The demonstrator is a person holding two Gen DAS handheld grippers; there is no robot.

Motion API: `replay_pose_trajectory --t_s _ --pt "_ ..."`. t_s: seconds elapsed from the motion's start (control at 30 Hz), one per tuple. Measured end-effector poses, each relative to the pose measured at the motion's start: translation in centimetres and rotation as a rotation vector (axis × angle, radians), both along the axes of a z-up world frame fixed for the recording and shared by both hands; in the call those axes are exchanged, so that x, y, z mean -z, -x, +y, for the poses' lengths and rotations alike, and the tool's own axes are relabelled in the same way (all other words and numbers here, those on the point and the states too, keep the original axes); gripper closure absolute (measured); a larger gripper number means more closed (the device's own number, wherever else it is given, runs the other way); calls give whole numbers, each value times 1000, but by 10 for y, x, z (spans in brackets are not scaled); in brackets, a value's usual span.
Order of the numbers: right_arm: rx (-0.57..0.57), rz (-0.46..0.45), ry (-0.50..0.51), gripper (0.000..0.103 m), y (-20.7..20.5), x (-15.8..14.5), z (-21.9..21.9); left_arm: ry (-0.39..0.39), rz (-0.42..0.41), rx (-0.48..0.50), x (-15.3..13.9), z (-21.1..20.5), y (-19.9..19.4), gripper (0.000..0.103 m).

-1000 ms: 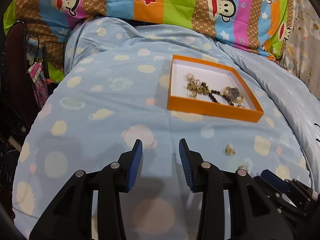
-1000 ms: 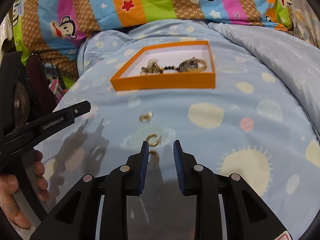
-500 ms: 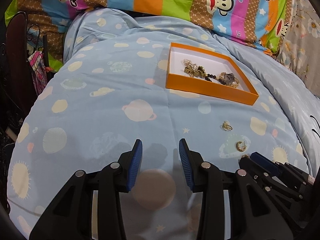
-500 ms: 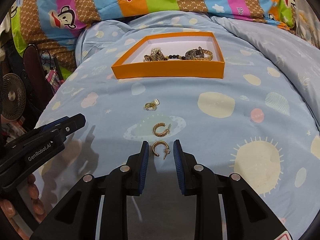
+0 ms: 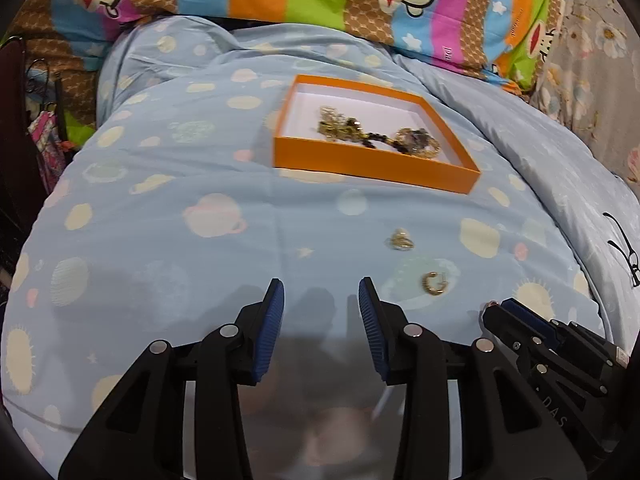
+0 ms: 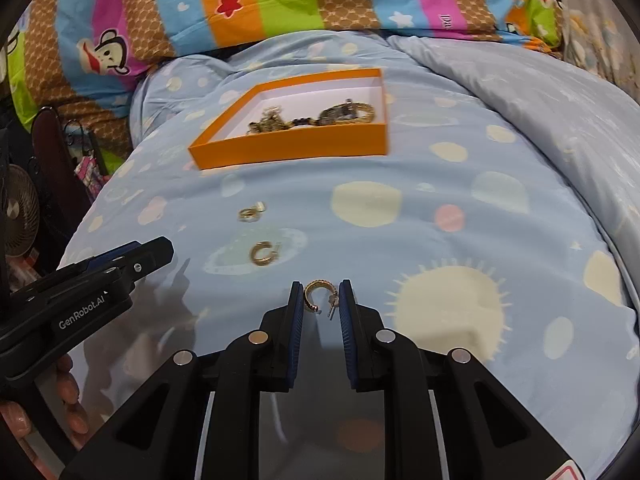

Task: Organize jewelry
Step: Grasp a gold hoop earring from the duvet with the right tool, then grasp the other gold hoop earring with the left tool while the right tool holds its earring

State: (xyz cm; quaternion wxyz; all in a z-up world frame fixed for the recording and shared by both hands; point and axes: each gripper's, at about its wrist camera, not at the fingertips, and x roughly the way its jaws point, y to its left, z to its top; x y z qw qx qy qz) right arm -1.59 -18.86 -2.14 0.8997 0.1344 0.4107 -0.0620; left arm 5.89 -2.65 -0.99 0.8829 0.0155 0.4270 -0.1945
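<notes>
Both cameras sit on the grippers, looking forward and down along the jaws at the bed (image 5: 168, 216) from close above it. The left view faces the orange box (image 5: 372, 168) from the left, the right view from the right (each catches the other gripper at its edge). They share box, loose earrings and striped pillow (image 6: 280, 4).

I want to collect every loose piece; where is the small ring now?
In the right wrist view the small ring lies on the blue duvet, left of centre, between the orange box and a gold hoop earring.
</notes>
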Motion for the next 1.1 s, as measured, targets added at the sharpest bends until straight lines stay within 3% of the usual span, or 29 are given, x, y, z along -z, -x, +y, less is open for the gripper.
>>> replay_pose_trajectory --t_s 0.33,0.5,0.6,0.67,1.1 --pt "47 -1 -30 86 15 3 -27 -6 40 81 12 -58 1 62" --pt "50 -5 -51 86 16 6 -32 -36 7 73 13 -70 -1 63" --pt "49 -8 -53 86 16 7 -33 -46 -7 72 15 -71 -1 70" --pt "50 -10 -56 86 15 7 -33 -38 -6 79 15 -71 -1 87" --pt "53 -19 -63 86 13 5 -33 -14 -27 79 2 -54 7 88"
